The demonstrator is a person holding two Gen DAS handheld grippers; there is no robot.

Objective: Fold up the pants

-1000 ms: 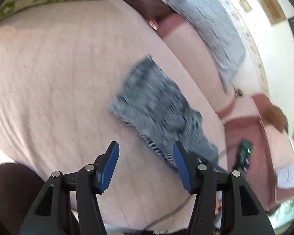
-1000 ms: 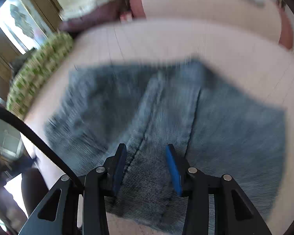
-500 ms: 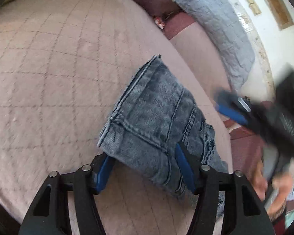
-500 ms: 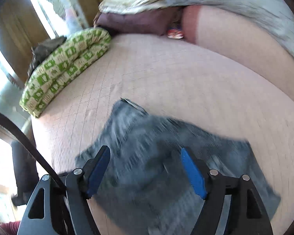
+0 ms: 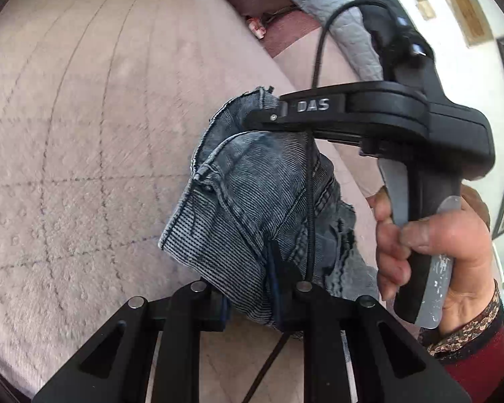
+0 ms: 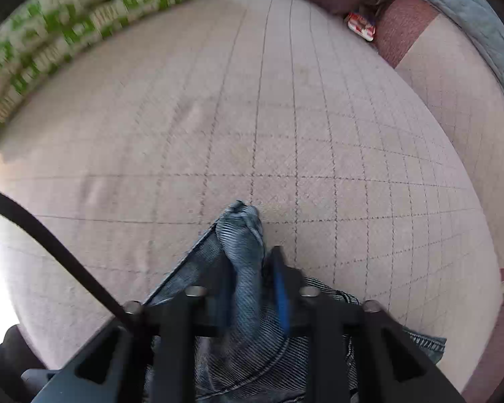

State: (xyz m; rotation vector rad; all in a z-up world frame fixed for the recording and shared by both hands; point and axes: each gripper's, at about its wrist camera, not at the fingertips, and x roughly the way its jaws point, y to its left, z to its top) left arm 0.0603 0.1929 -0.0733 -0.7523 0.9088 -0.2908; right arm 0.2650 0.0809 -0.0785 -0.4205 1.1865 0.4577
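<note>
My left gripper point(image 5: 252, 288) is clamped on a thick bunch of the pants point(image 5: 252, 208), faded ribbed denim with raised seams bulging up between and ahead of my fingers. My right gripper point(image 6: 252, 282) pinches another fold of the pants point(image 6: 245, 235), a rounded denim nub poking just past the fingertips, more cloth hanging below. Beyond both sets of fingers spreads the pink quilted bedspread point(image 6: 285, 117), stitched in a grid; far off to the left of my right fingers lies a green-patterned cushion point(image 6: 67, 23).
</note>
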